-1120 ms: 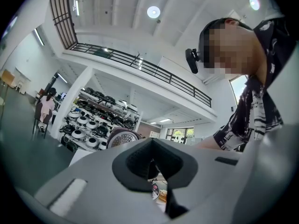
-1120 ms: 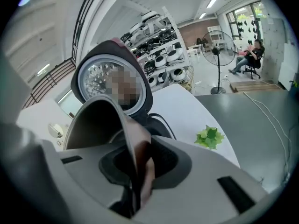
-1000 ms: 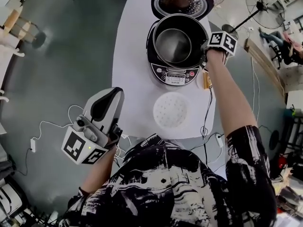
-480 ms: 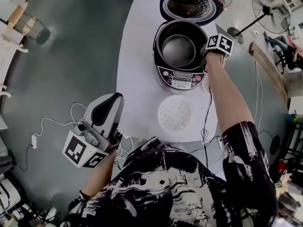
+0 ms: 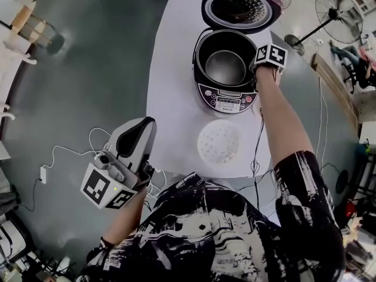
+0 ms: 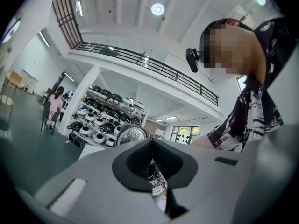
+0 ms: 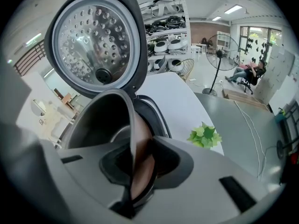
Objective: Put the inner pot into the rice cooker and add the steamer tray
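White table [image 5: 170, 98] on a grey floor carries the one rice cooker [image 5: 226, 101], its single lid [image 5: 239, 7] tipped open at the far end. Your right gripper [image 5: 256, 69] is clamped on the right rim of the one inner pot [image 5: 225, 66], which sits low in the cooker's well, seemingly tilted and not quite seated. Level the rim and lower it squarely before you let go, so it neither jams nor drops. One steamer tray [image 5: 219, 143] waits on the table just on the near side of the cooker. Your left gripper [image 5: 141, 128], jaws together and empty, hangs off the table's left edge.
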The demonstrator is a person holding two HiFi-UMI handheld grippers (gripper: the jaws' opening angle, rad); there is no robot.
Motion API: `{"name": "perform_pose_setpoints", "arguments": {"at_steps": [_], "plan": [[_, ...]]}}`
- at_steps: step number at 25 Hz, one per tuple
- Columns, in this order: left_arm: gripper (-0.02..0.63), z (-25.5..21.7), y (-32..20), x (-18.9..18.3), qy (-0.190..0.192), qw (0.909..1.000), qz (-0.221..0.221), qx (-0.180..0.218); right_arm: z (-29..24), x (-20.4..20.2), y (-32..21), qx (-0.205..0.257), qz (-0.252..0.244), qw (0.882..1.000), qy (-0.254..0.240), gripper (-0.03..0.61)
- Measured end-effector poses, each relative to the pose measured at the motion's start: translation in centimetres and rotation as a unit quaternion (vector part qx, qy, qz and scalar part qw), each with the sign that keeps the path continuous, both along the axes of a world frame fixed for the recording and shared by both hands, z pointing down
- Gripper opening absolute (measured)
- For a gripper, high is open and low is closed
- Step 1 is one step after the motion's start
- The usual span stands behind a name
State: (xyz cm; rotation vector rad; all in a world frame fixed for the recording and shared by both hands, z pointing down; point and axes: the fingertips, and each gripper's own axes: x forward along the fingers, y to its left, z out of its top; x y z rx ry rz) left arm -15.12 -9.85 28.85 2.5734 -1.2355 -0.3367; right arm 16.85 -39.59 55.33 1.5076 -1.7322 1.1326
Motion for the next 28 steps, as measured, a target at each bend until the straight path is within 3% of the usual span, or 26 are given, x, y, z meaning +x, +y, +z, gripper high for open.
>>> {"name": "perform_pose_setpoints", "arguments": {"at_steps": [17, 25, 28], "plan": [[0.005, -0.6, 0.4, -0.1, 0.009, 0.9999, 0.0, 0.006, -1.3, 0.3, 0.6, -0.059, 0.009, 0.997, -0.057, 0.038], [0.005, -1.2, 0.6, 0.6, 0.009, 0.9998, 0.013, 0.011, -2.9, 1.3, 1.2, -0.03, 0.02, 0.996, -0.077, 0.005], [0.005, -1.7, 0.6, 1.1, 0.009, 0.9996, 0.021, 0.015, -5.2, -0.1, 1.0, 0.006, -0.016, 0.995, -0.095, 0.005]]}}
